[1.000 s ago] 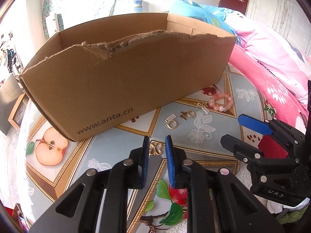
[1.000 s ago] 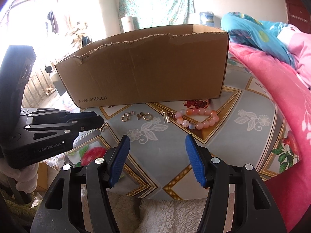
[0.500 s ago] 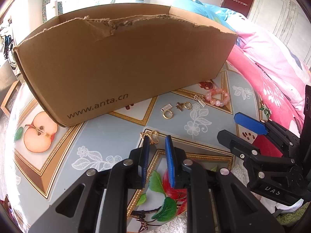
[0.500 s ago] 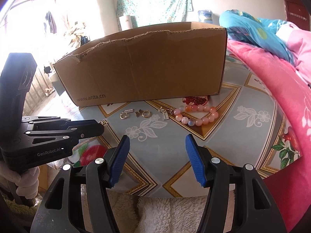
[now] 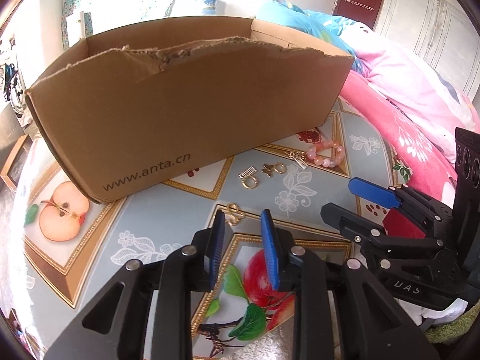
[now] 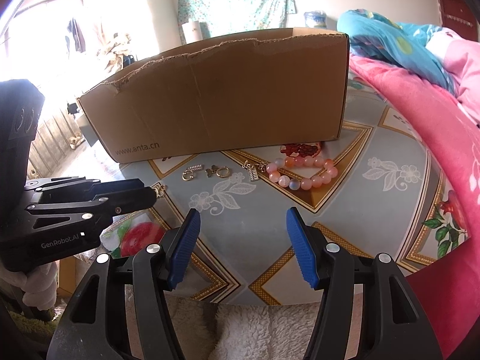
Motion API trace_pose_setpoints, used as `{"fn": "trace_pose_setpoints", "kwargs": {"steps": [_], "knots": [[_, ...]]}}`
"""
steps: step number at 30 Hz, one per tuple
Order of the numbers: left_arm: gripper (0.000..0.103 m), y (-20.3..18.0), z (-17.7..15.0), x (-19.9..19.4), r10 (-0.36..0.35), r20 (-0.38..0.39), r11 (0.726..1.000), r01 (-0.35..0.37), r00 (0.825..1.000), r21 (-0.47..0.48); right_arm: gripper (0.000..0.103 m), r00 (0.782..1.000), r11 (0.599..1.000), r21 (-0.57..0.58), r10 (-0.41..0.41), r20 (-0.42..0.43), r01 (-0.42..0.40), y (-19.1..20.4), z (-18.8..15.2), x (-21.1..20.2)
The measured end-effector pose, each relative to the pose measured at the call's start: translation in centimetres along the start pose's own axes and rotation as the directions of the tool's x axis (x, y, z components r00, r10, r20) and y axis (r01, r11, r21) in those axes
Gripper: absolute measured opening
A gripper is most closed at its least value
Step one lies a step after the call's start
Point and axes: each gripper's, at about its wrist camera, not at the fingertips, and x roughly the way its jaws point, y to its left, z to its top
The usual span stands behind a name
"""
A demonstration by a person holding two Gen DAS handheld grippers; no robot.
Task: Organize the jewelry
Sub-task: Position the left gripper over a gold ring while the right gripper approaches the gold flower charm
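The left tool (image 5: 241,220) stood slightly parted, empty, its blue pads flanking a small gold figure-eight clasp (image 5: 233,214) lying flat on the patterned bench (image 5: 168,207). That clasp looked light, thin and slippery; pinching across its middle seemed safest. The right tool (image 6: 240,219) hung wide apart, holding nothing, near the bench's front edge. Farther off lay gold hoop earrings (image 6: 204,172) and a pink beaded bracelet (image 6: 303,172), just beside the torn brown cardboard box (image 5: 186,114). Open room remained above the box's ragged rim.
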Motion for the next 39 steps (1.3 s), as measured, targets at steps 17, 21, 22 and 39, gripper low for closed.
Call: {"fn": "trace_pose_setpoints", "kwargs": {"steps": [17, 21, 22, 39], "knots": [[0.024, 0.4, 0.2, 1.1, -0.022, -0.014, 1.0, 0.022, 1.0, -0.02, 0.056, 1.0, 1.0, 0.004, -0.004, -0.007, 0.004, -0.3, 0.1, 0.1], [0.025, 0.1, 0.1, 1.2, -0.033, -0.013, 0.999, 0.032, 0.999, -0.02, 0.056, 1.0, 1.0, -0.006, -0.008, 0.005, 0.009, -0.3, 0.3, -0.1], [0.025, 0.0, 0.2, 1.3, -0.028, -0.014, 1.0, 0.027, 1.0, -0.015, 0.056, 1.0, 1.0, -0.002, -0.007, 0.005, 0.007, -0.3, 0.3, -0.1], [0.025, 1.0, 0.8, 0.8, 0.098, 0.023, 0.995, -0.099, 0.995, 0.018, 0.056, 0.999, 0.999, -0.038, 0.016, 0.03, -0.014, 0.7, 0.1, -1.1]]}}
